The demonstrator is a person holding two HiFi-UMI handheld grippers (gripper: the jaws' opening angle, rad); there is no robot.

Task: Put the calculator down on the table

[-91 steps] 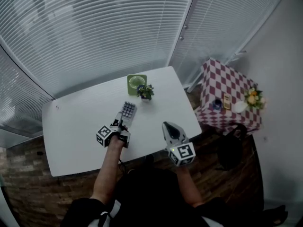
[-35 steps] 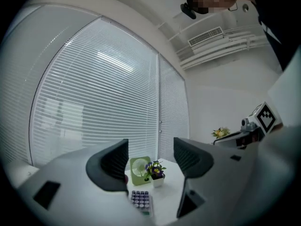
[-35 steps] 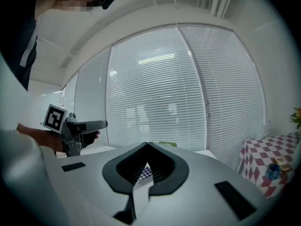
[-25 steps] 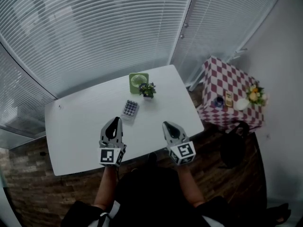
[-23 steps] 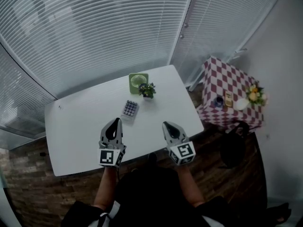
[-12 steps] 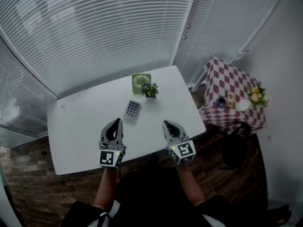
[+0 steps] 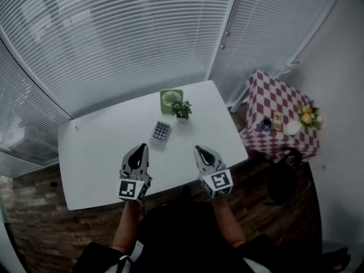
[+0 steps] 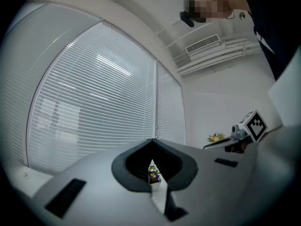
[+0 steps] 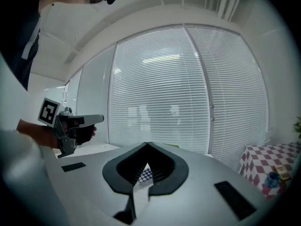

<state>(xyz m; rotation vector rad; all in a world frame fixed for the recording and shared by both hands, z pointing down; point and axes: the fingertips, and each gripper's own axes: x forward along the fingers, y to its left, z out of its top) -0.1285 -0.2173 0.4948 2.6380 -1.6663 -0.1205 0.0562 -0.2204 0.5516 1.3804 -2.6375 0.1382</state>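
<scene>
The calculator [image 7: 160, 133] lies flat on the white table [image 7: 96, 152], its keys up, just in front of the small potted plant [image 7: 182, 109]. Nothing touches it. My left gripper [image 7: 138, 147] hovers over the table's near edge, short of the calculator and to its left, jaws shut and empty. My right gripper [image 7: 199, 149] hangs level with it on the right, also shut and empty. In the right gripper view the calculator [image 9: 146, 174] shows through the notch behind the shut jaws. The left gripper view shows only the plant [image 8: 153, 174] there.
A green desk fan [image 7: 170, 98] stands behind the plant at the table's far edge. To the right stands a red-checked side table [image 7: 273, 104] with flowers [image 7: 307, 118] and a cup. A dark bag [image 7: 281, 181] sits on the floor. Window blinds close off the back.
Since the earliest frame the left gripper has let go of the calculator and drawn back to the near edge. Over the last second neither gripper has moved.
</scene>
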